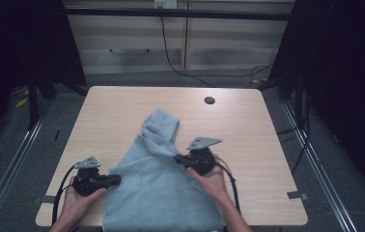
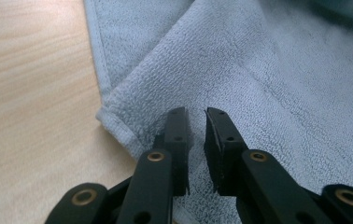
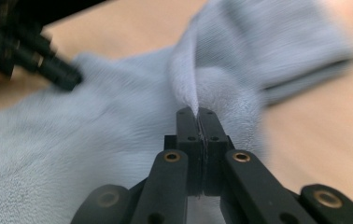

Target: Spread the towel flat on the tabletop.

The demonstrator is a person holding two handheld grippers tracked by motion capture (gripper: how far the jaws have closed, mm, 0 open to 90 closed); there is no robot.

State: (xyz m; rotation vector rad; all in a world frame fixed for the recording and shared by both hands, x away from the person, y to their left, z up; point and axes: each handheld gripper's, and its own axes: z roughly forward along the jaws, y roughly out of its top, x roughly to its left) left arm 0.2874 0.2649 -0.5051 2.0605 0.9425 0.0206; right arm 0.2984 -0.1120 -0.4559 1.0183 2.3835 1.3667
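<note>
A light blue towel [image 1: 156,188] lies on the wooden table [image 1: 118,106], broad at the front edge and bunched into a narrow fold toward the middle. At its left edge my left gripper [image 1: 117,180] rests low. In the left gripper view it [image 2: 196,112] hovers over the towel [image 2: 268,70] near a hemmed corner, jaws a narrow gap apart with nothing between them. My right gripper [image 1: 177,158] is at the towel's right side. In the right gripper view it [image 3: 197,112] is shut on a raised ridge of towel [image 3: 118,121]. The left gripper [image 3: 69,79] shows at upper left there.
A round cable hole [image 1: 209,100] sits in the table's far right part. Beyond the table stands a pale cabinet [image 1: 137,38] with a black cable [image 1: 171,58] hanging down. Bare wood [image 2: 30,70] lies left of the towel. Dark curtains flank both sides.
</note>
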